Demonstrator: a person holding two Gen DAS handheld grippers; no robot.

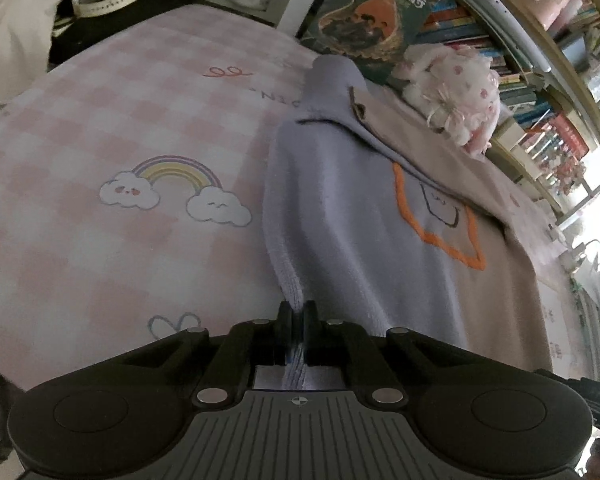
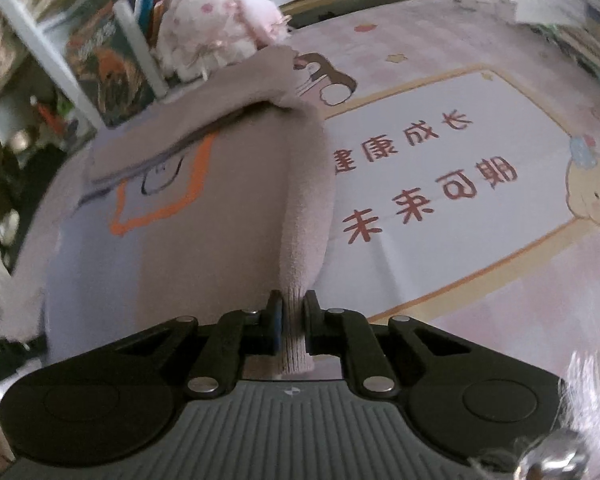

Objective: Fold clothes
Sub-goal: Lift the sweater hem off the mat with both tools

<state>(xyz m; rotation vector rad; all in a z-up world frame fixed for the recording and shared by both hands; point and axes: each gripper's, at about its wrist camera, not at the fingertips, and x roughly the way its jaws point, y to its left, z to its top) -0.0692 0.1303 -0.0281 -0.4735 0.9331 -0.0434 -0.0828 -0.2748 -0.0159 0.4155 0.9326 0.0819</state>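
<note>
We hold the sweater (image 1: pixel 380 240) on the bed (image 1: pixel 100 140). Our left gripper (image 1: pixel 298 320) has its jaws pinched tight on the purple hem. Our right gripper (image 2: pixel 293 316) has its jaws pinched tight on the pink hem. A shelf (image 1: pixel 540 92) behind holds many books.

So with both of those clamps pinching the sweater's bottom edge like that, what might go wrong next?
Each grip is thin: the left gripper and right gripper pinch only the ribbed hem of the sweater, so it could slip out when lifted. The sleeves already folded across the chest might flop open. Carried too far forward, the hem might knock the plush toy sitting just beyond the collar.
</note>
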